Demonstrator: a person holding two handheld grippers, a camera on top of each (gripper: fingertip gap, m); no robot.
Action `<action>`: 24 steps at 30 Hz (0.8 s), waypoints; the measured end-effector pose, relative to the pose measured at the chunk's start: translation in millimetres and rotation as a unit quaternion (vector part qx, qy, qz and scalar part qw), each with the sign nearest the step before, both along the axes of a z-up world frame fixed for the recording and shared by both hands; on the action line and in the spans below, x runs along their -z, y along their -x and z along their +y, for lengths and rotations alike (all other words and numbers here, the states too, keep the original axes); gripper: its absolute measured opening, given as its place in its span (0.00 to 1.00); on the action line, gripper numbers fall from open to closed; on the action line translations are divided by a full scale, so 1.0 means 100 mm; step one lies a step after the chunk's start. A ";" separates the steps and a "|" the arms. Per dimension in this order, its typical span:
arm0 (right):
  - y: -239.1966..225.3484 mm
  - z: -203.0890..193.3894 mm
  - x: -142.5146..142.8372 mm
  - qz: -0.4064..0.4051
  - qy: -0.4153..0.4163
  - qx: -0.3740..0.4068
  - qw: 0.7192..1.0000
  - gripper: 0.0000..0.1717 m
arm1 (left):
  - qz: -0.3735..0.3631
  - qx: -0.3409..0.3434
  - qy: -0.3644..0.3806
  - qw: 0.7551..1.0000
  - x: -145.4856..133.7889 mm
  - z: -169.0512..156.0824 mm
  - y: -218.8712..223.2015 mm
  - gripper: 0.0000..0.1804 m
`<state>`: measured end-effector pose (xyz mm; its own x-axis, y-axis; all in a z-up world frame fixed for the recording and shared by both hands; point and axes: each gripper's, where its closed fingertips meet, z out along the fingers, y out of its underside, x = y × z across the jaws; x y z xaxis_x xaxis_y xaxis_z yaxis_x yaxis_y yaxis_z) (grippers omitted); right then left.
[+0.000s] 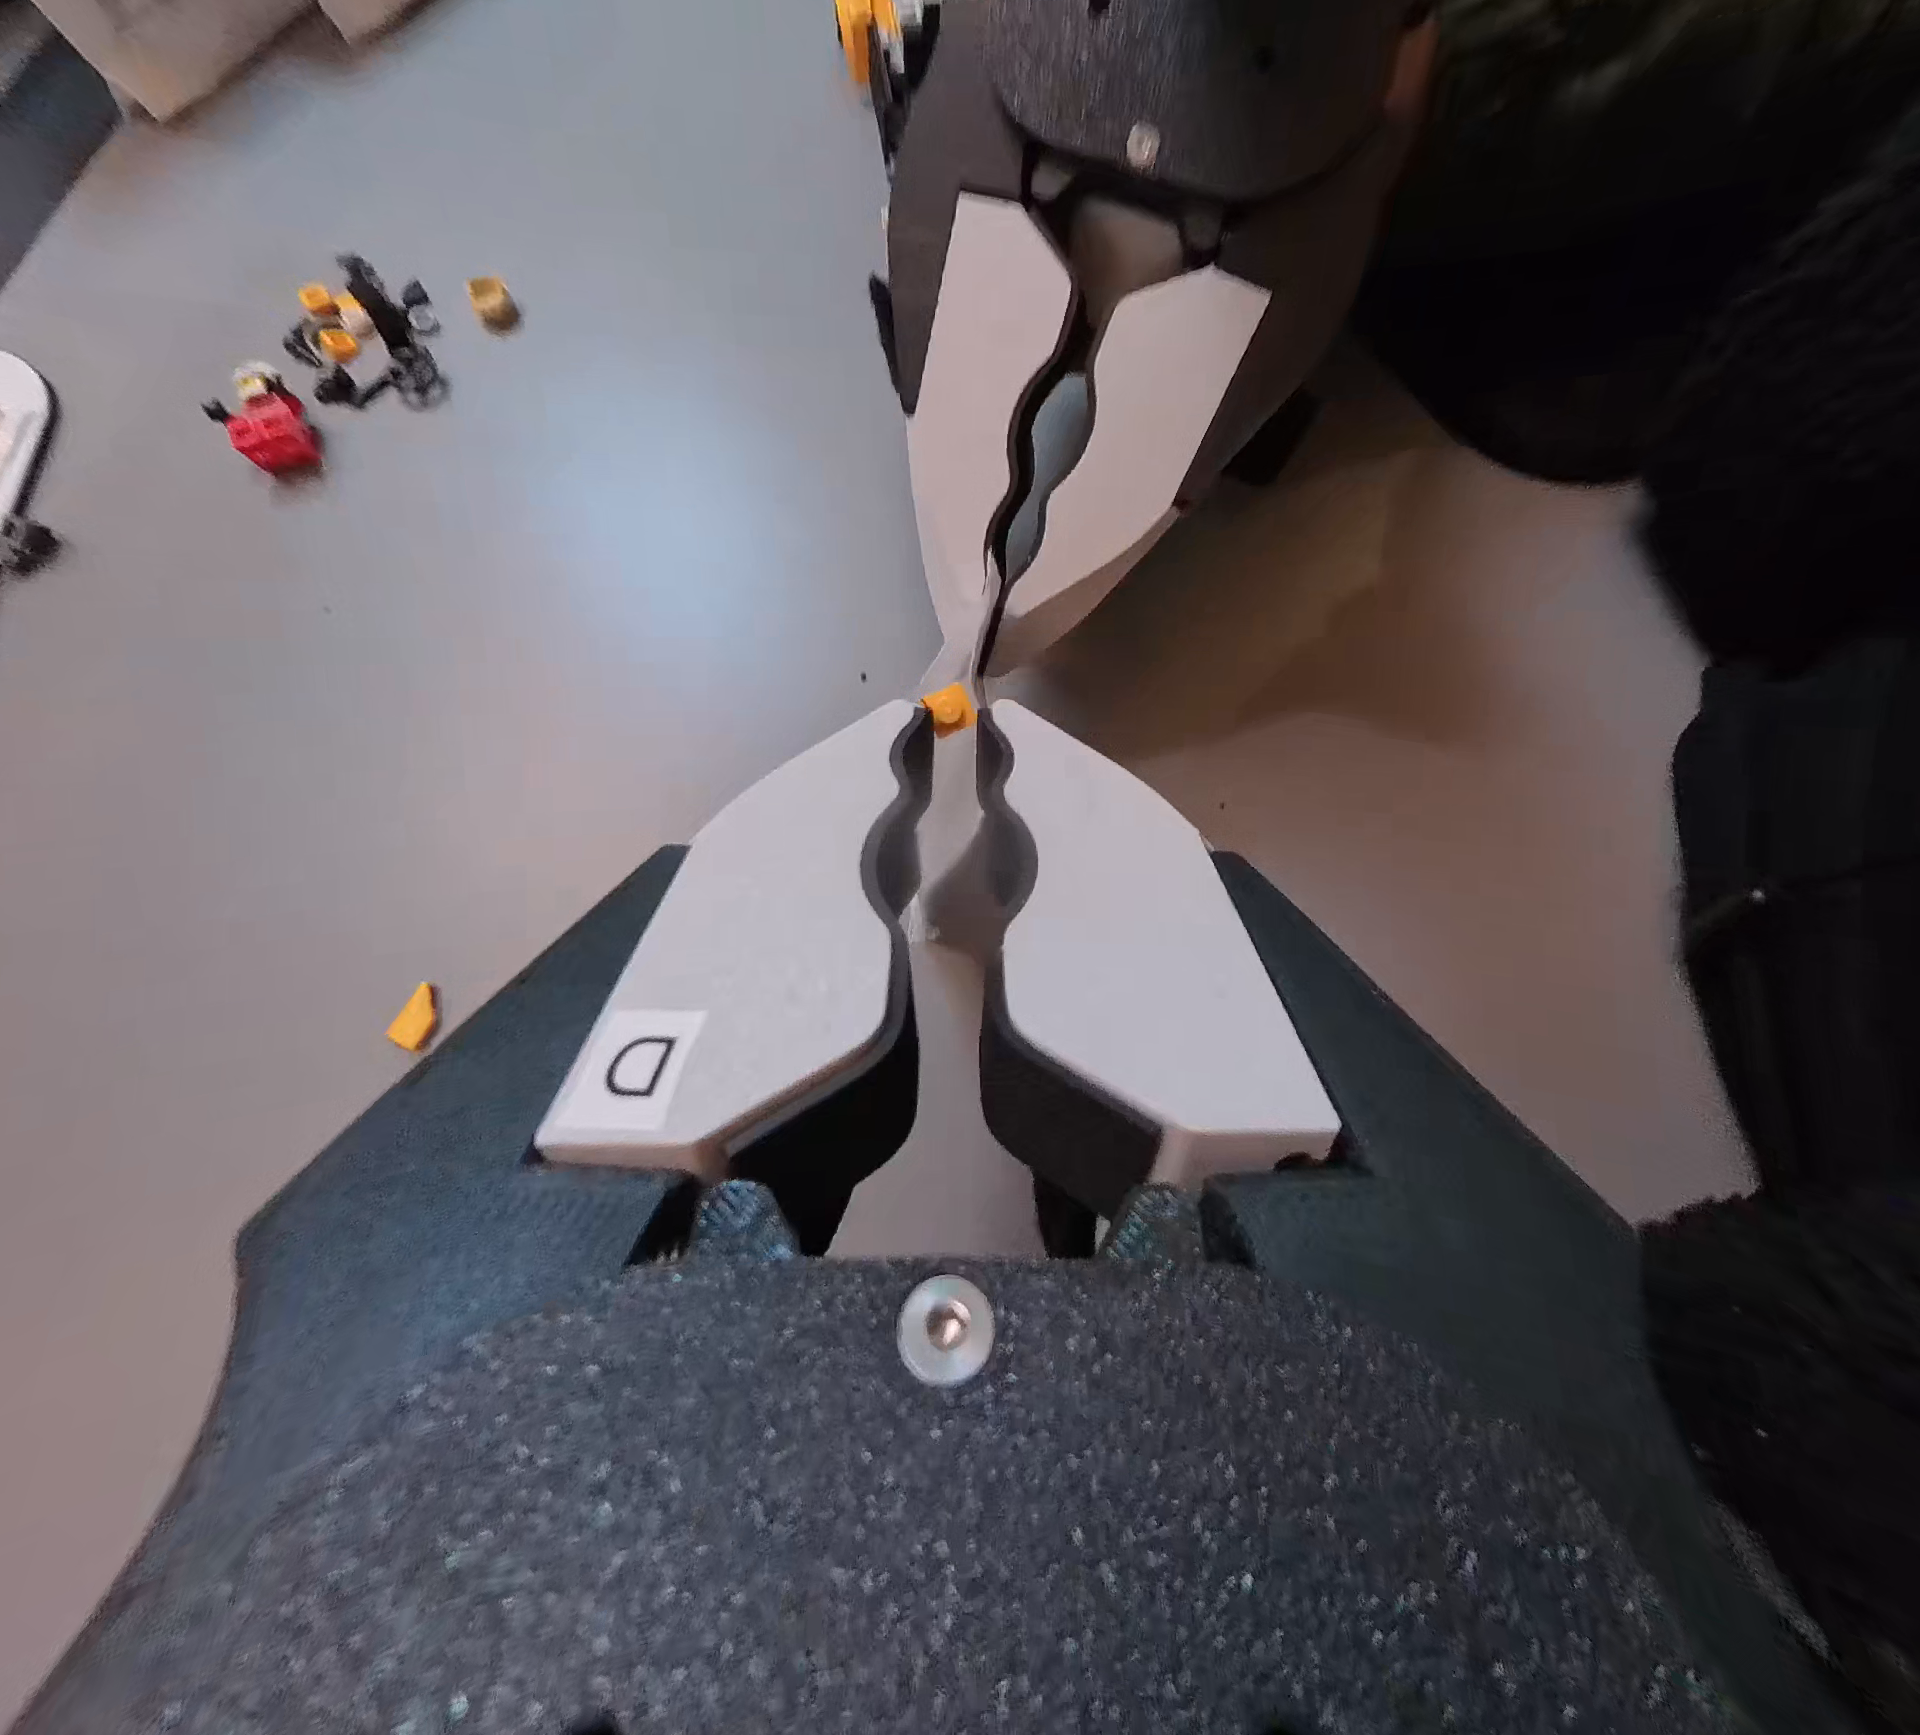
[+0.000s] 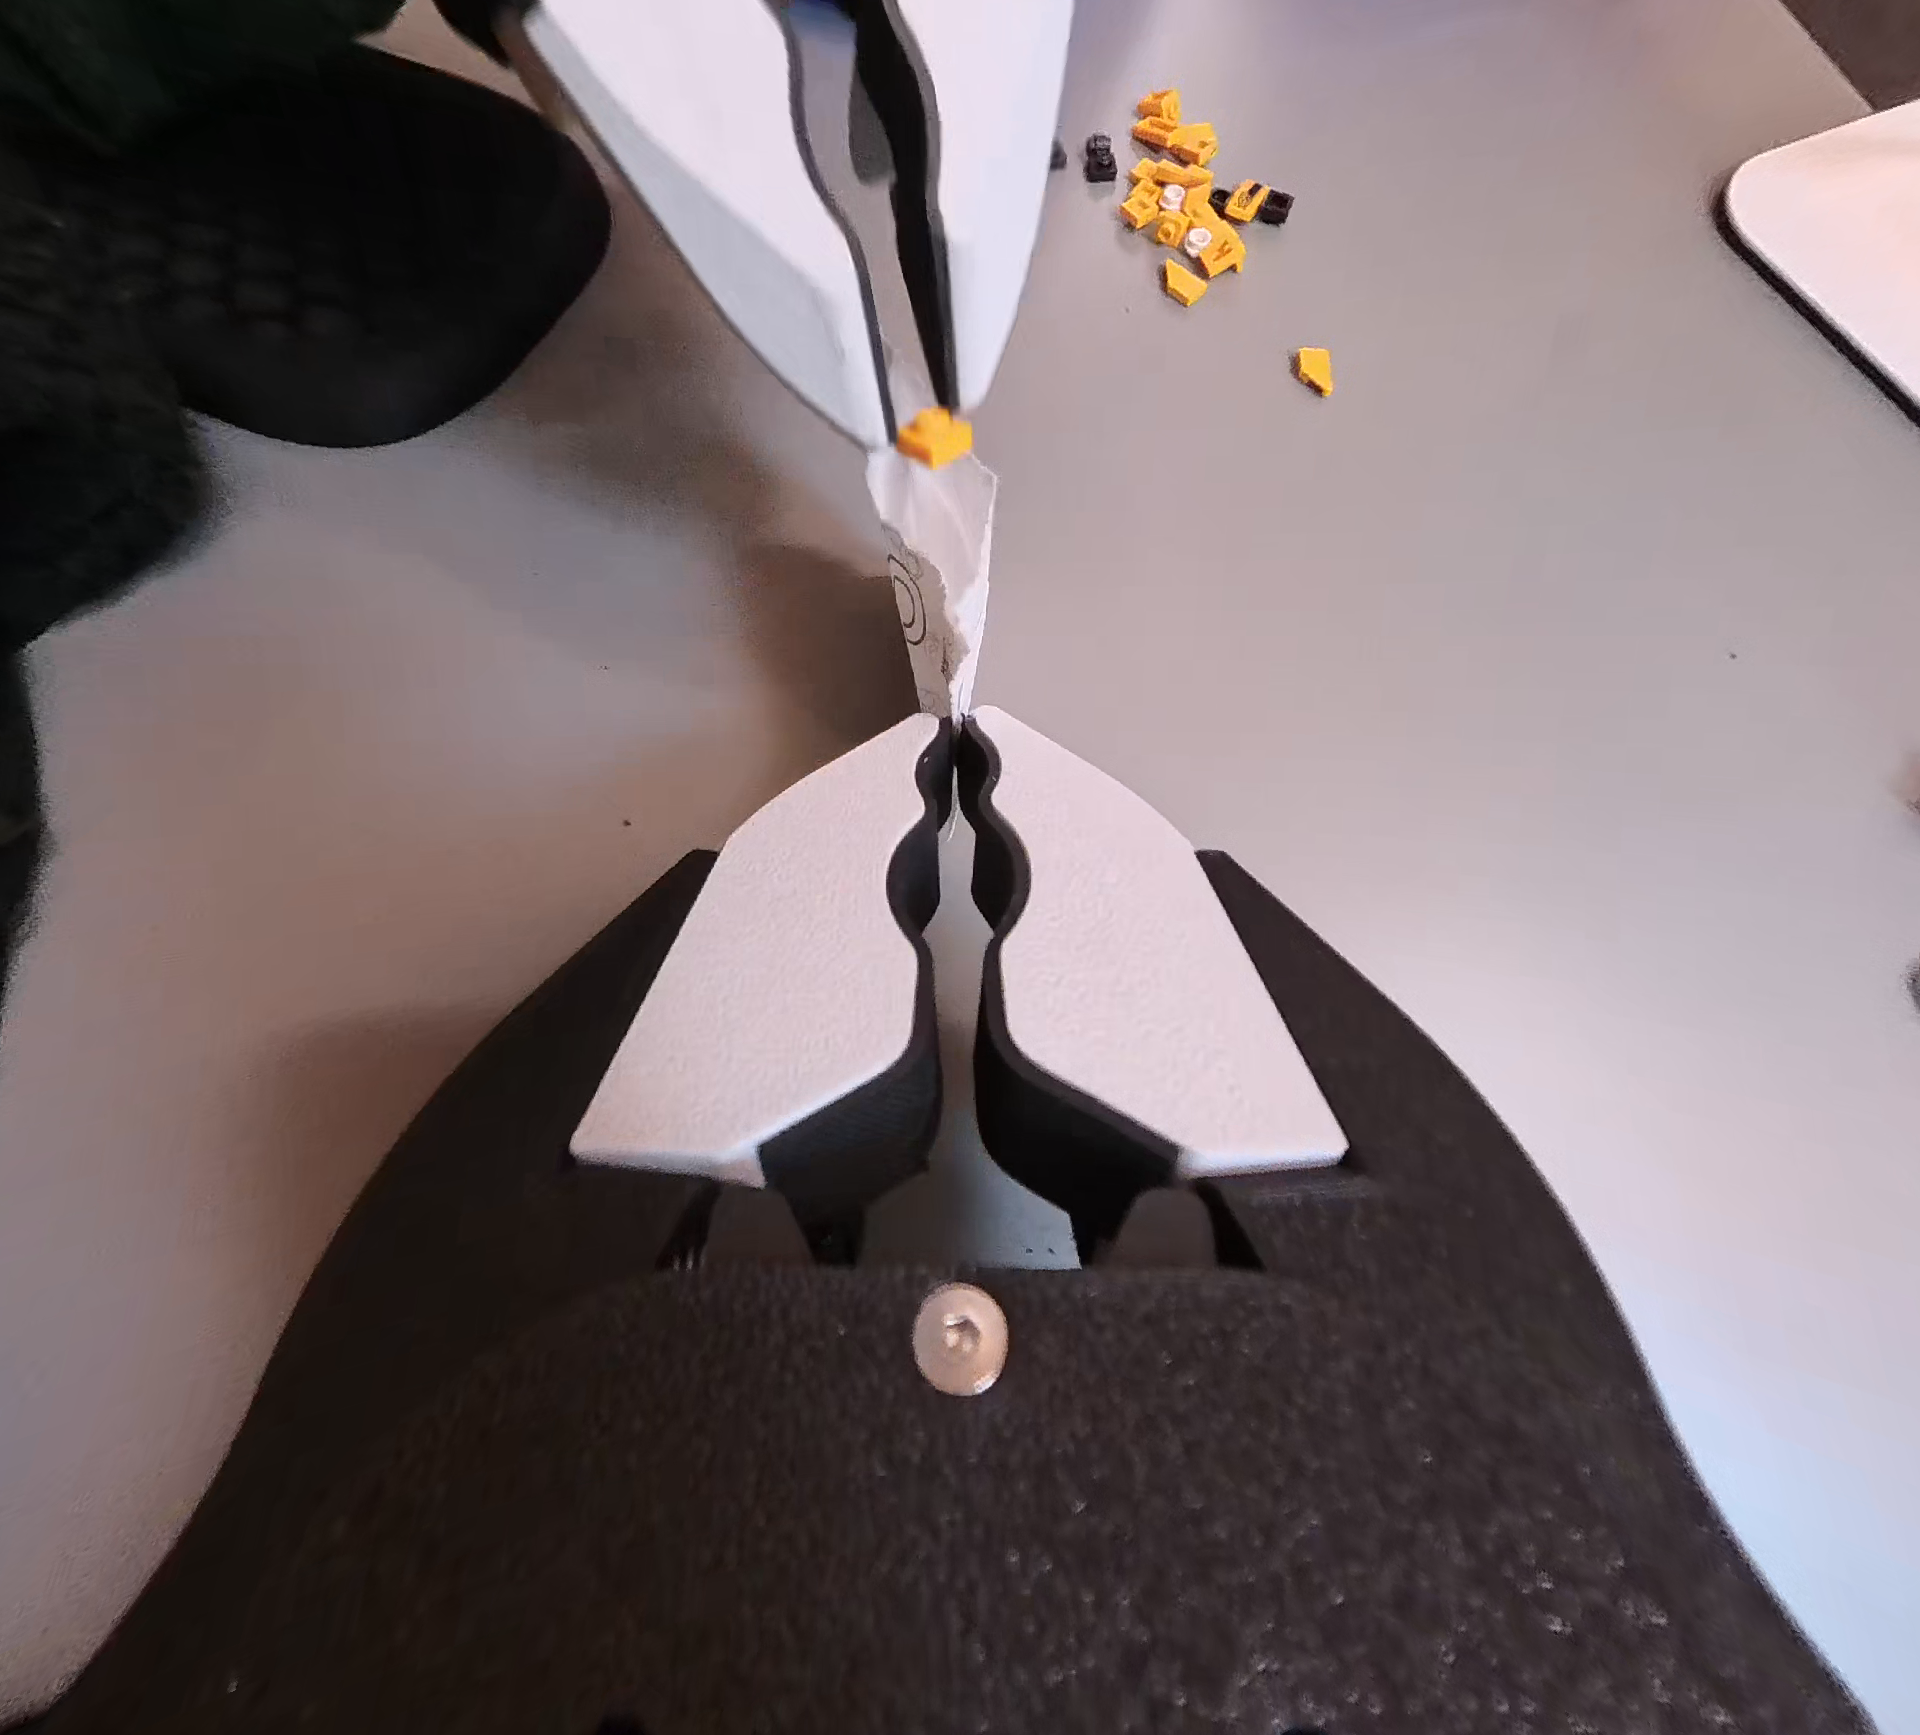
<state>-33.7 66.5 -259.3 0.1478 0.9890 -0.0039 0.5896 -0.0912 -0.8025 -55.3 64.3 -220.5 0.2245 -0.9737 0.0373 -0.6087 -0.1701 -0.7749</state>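
Orange brick [image 1: 948,711] pinched in left hand-held gripper [image 1: 948,717] — right hand-held gripper [image 2: 956,727] tip-to-tip, clenched on torn paper [image 2: 940,573]

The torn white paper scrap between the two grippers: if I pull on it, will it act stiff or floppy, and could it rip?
The paper scrap, pinched by the right gripper, looks thin and creased, so probably floppy and very light. Its ragged edges suggest that it would rip again under tension. The small orange brick in the left gripper meets its far end; a tug there would likely crumple the paper.
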 end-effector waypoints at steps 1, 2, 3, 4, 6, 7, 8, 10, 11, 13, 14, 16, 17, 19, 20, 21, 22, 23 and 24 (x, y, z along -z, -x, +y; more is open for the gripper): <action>0.00 0.00 0.00 0.001 0.002 0.000 1.000 0.00 | 0.011 0.004 0.007 1.000 0.05 -0.02 0.00 0.05; 0.00 -0.01 -0.01 0.004 0.005 0.001 1.000 0.00 | 0.014 0.007 0.014 1.000 0.08 -0.04 0.01 0.06; 0.00 -0.01 -0.02 0.008 0.009 0.000 1.000 0.00 | 0.015 0.002 0.011 1.000 0.08 -0.02 0.01 0.08; 0.00 -0.02 -0.03 0.014 0.013 0.000 1.000 0.00 | 0.013 -0.002 0.006 1.000 0.07 0.00 0.02 0.09; 0.01 -0.03 -0.05 0.023 0.021 -0.002 1.000 0.00 | 0.007 -0.011 0.000 1.000 0.02 0.03 0.06 0.12; 0.01 -0.03 -0.05 0.027 0.026 -0.001 0.999 0.00 | 0.006 -0.014 -0.003 1.000 -0.01 0.03 0.10 0.13; 0.00 -0.03 -0.06 0.031 0.030 -0.001 0.999 0.00 | 0.004 -0.022 -0.011 1.000 -0.05 0.05 0.15 0.14; 0.00 -0.03 -0.07 0.041 0.039 -0.001 0.998 0.00 | 0.001 -0.042 -0.016 0.999 -0.11 0.09 0.29 0.14; -0.01 -0.02 -0.07 0.042 0.041 0.001 0.998 0.00 | 0.009 -0.055 -0.015 0.998 -0.12 0.10 0.38 0.14; -0.05 0.02 -0.06 0.037 0.038 0.010 0.999 0.00 | 0.046 -0.110 -0.015 0.993 -0.08 0.19 0.68 0.12; -0.07 0.05 -0.06 0.034 0.036 0.016 0.999 0.00 | 0.075 -0.144 -0.012 0.987 -0.01 0.25 0.87 0.12; -0.11 0.09 -0.08 0.037 0.036 0.026 0.998 0.00 | 0.126 -0.187 0.016 0.974 0.19 0.27 1.15 0.12; -0.12 0.11 -0.08 0.040 0.039 0.029 0.998 0.00 | 0.144 -0.203 0.035 0.968 0.31 0.27 1.24 0.13; -0.13 0.13 -0.08 0.042 0.042 0.032 0.998 0.00 | 0.185 -0.235 0.054 0.953 0.52 0.31 1.38 0.14; -0.14 0.13 -0.08 0.042 0.043 0.032 0.998 0.00 | 0.191 -0.239 0.058 0.950 0.59 0.33 1.39 0.15; -0.14 0.12 -0.07 0.041 0.044 0.031 0.998 0.00 | 0.184 -0.241 0.065 0.951 0.63 0.35 1.36 0.15; -0.13 0.11 -0.07 0.041 0.044 0.031 0.998 0.00 | 0.181 -0.250 0.075 0.948 0.68 0.38 1.35 0.15; -0.13 0.11 -0.07 0.041 0.044 0.030 0.998 0.00 | 0.183 -0.257 0.086 0.945 0.73 0.40 1.36 0.15; -0.13 0.11 -0.06 0.040 0.044 0.029 0.998 0.00 | 0.181 -0.260 0.094 0.944 0.77 0.41 1.35 0.14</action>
